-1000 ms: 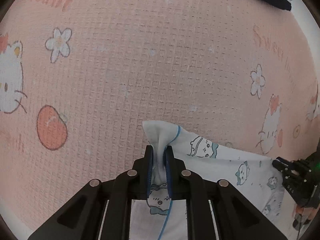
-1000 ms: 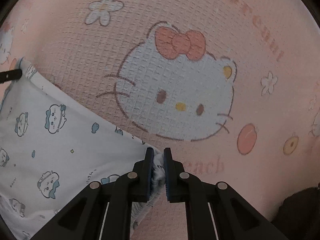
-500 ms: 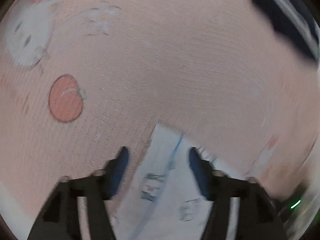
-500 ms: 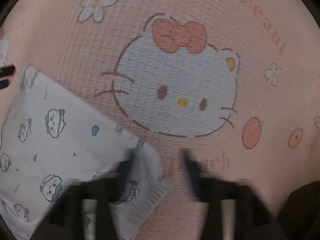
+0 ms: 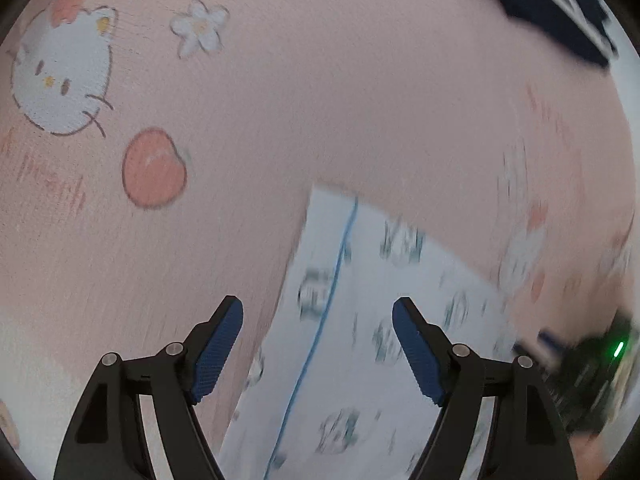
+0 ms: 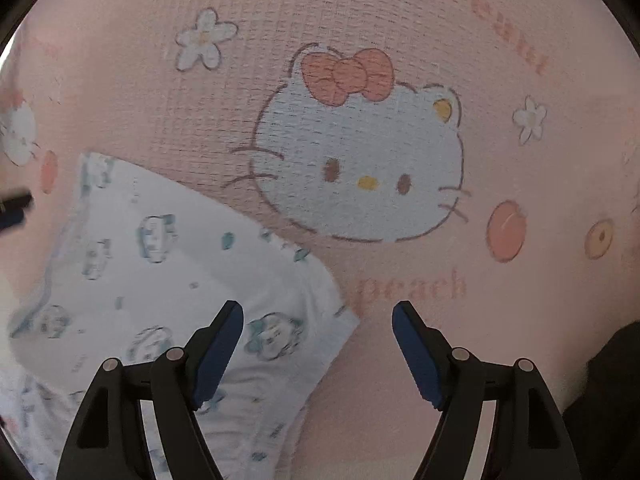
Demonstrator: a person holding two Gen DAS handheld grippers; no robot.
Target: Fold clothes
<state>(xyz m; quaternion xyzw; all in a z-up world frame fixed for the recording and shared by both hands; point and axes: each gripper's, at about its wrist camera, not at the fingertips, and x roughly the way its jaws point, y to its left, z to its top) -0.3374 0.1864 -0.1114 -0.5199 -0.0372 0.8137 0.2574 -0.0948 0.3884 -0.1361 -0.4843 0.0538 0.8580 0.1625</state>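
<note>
Motion blur smears the white garment [image 5: 360,320] print, lower edge cropped.

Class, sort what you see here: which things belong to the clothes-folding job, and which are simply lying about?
Part of the job:
- white printed garment, lying flat
- left tool, open above it
- right tool, open at its corner

Lying about:
- pink cartoon-cat blanket underneath
- dark striped cloth at the far edge
</note>
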